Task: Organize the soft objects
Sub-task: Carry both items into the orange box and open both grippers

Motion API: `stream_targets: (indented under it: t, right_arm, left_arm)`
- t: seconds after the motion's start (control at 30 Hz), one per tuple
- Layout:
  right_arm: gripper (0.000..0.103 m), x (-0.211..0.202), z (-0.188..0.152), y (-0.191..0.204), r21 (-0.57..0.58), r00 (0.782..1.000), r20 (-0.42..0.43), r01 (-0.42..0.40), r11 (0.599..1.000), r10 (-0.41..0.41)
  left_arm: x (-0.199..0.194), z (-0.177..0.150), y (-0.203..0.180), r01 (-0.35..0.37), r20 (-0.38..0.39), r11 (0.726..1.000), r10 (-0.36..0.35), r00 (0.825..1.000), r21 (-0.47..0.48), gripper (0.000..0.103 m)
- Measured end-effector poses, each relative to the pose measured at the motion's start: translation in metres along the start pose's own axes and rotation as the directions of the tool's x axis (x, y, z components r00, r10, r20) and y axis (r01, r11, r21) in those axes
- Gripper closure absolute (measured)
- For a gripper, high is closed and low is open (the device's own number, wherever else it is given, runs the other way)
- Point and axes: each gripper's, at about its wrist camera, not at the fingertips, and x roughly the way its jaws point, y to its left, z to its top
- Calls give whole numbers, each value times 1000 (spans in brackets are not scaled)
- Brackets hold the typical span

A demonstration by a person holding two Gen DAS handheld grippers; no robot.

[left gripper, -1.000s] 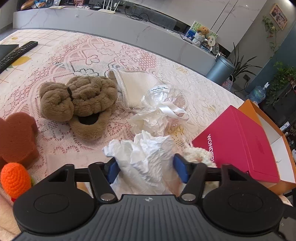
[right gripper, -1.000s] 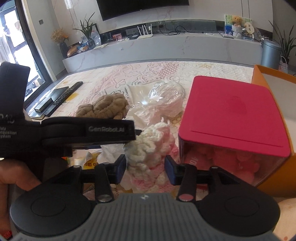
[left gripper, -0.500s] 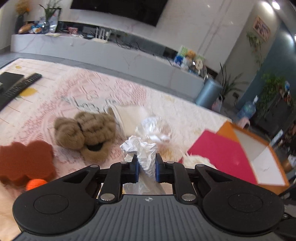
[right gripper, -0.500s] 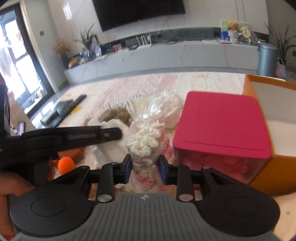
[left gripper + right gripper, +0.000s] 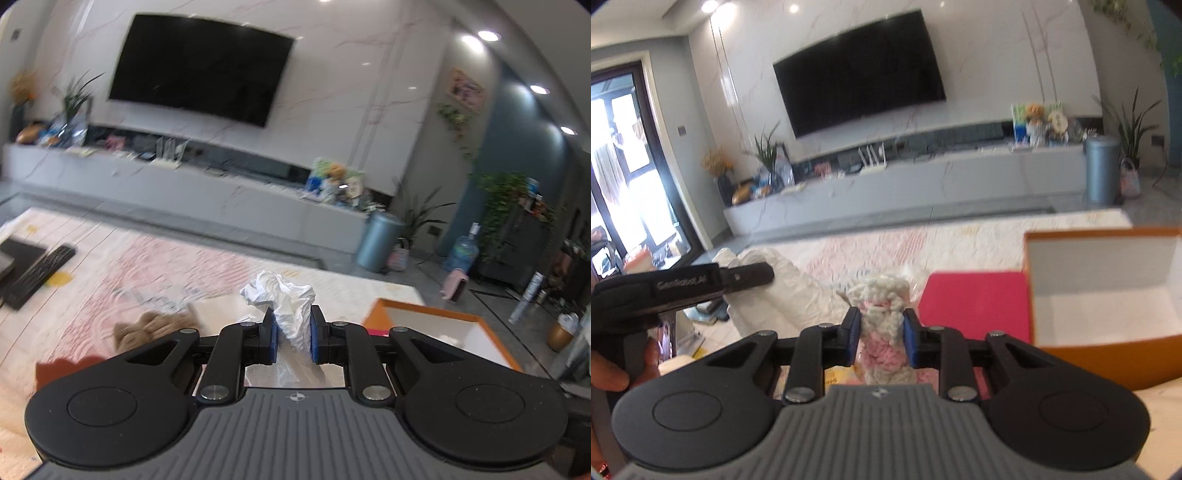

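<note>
A: What has the left gripper (image 5: 291,338) got?

B: A crumpled white thin-plastic bag (image 5: 286,302). The blue pads (image 5: 272,339) pinch it at its waist, so the top puffs out above the fingers and the rest hangs below them, clear of the pink lace tablecloth (image 5: 155,273).

A: And the right gripper (image 5: 881,341)?

B: Its jaws have just been closing, and they are clamped on a chunky crocheted yarn piece in cream and pink (image 5: 882,325). The cream end sticks up past the blue pads (image 5: 909,341); the pink part sits between them and trails down.

A: Where is all that relative to the open orange cardboard box with the white inside (image 5: 1108,291)?

B: In the right wrist view the yarn piece is left of the box and nearer the camera, with the flat magenta lid (image 5: 975,299) lying between them, touching the box's left wall. The white bag shows further left of the box, beyond the yarn piece, under the black body of the left gripper, and a hand (image 5: 609,369) grips that tool's handle at the frame edge.

A: Anything else on the cloth?

B: In the left wrist view, a fuzzy brown plush toy (image 5: 147,328) left of the box, a rust-brown soft shape (image 5: 62,369) beside it, and a black remote control (image 5: 40,275) far left. All are blurred.
</note>
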Motion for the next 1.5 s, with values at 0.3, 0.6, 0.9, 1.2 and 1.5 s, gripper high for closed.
stream_targets:
  t: [0.3, 0.6, 0.9, 1.2, 1.5]
  right_arm:
    - [80, -54, 17, -49, 40, 987, 95, 129, 991, -133]
    - [80, -60, 36, -100, 91, 968, 112, 214, 972, -224]
    - [80, -25, 40, -153, 164, 960, 36, 268, 950, -277]
    - [80, 19, 28, -190, 218, 961, -71, 275, 936, -266]
    - [85, 54, 24, -215, 288, 968, -144, 240, 927, -206]
  left_arm:
    - [17, 6, -81, 153, 12, 971, -158, 987, 184, 85]
    - [69, 7, -150, 287, -51, 913, -284, 957, 288, 85]
    - [125, -11, -177, 330, -161, 872, -290, 943, 362, 85]
    - [169, -48, -189, 300, -256, 814, -192, 947, 497, 86]
    - [193, -66, -179, 303, -371, 783, -100, 923, 543, 86]
